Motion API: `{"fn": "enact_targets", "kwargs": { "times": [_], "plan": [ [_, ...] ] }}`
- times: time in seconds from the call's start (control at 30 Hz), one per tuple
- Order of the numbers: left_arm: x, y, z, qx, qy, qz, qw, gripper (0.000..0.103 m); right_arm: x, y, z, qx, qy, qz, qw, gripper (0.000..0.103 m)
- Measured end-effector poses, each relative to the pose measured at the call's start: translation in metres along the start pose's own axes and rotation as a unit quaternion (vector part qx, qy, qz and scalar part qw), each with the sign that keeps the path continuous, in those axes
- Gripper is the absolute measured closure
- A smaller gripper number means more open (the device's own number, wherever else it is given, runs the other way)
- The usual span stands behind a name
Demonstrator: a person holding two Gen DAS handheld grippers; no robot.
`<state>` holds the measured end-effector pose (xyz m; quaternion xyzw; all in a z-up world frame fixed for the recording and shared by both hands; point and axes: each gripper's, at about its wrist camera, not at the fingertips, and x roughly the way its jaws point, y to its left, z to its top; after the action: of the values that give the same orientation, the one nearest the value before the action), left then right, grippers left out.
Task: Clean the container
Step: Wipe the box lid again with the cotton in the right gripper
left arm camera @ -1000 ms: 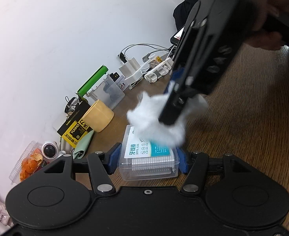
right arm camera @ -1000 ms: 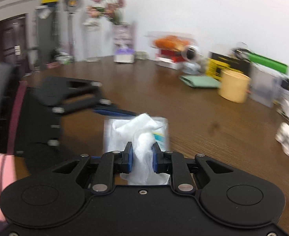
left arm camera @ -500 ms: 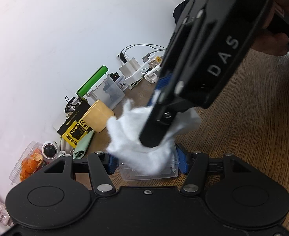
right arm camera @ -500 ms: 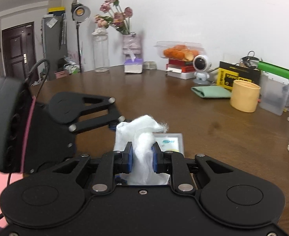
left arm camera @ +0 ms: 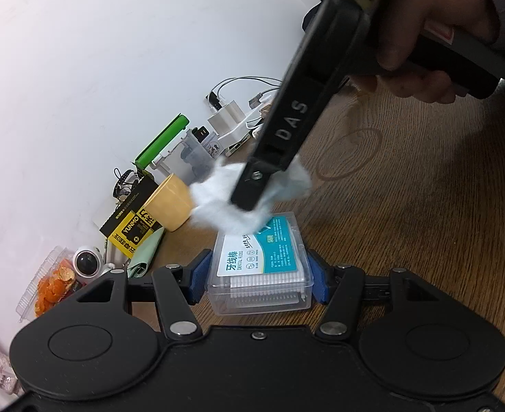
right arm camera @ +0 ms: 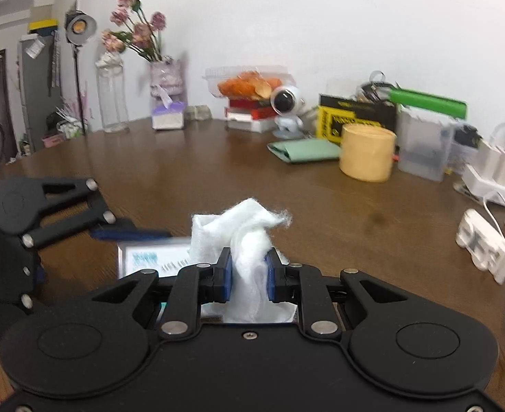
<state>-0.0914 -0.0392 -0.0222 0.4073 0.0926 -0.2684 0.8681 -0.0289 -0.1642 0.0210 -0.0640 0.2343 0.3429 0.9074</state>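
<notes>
Now the right claw (right arm camera: 247, 279), clenching the wad (left arm camera: 249, 202), has swung from the box's (left arm camera: 262, 261) near end to its far edge; the left claw (left arm camera: 257, 274) still clamps it, so wiping continues.

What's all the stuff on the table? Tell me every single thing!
Clear plastic dental floss box: one, blue-white label, between the left jaws.
White fluffy wipe: one, pinched in the right jaws, over the box's far end.
Yellow round cup: one, near the wall.
Black-yellow cardboard box: one, behind the cup.
Green folded cloth: one, left of the cup.
White round camera toy: one, by the red books.
Clear tub of orange food: one, on the books.
Pink flowers in vase: one bunch, far back.
White chargers: several, right edge.
Brown wooden table: one.
Left gripper: black, shut on the box.
Right gripper: black, shut on the wipe.
Hand: one, holding the right gripper.
</notes>
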Motion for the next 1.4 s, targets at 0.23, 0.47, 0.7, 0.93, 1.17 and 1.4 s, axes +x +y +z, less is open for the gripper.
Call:
{"fn": "enact_targets", "kwargs": {
  "times": [0.23,0.47,0.7,0.93,1.17,1.4],
  "plan": [
    [0.001,0.001,0.0,0.0,0.0,0.0,1.0,0.046,0.003,0.002,0.004,0.0,-0.01,0.013,1.0,0.083],
    [0.002,0.0,0.001,0.0,0.0,0.0,1.0,0.046,0.002,-0.007,-0.003,0.014,-0.005,-0.004,1.0,0.083],
    [0.002,0.001,0.001,0.0,0.0,0.0,1.0,0.046,0.004,-0.018,-0.004,0.027,-0.007,-0.036,0.999,0.083],
    [0.002,0.002,0.001,0.0,0.0,-0.001,1.0,0.046,0.009,-0.026,0.0,0.032,-0.007,-0.061,0.998,0.083],
    [0.002,0.002,0.001,0.0,0.0,0.0,1.0,0.046,0.016,-0.039,0.006,0.034,-0.01,-0.077,0.996,0.083],
    [0.001,0.002,0.001,0.0,0.0,0.0,1.0,0.046,0.018,-0.032,0.006,0.012,-0.013,-0.074,0.997,0.083]
  ]
}}
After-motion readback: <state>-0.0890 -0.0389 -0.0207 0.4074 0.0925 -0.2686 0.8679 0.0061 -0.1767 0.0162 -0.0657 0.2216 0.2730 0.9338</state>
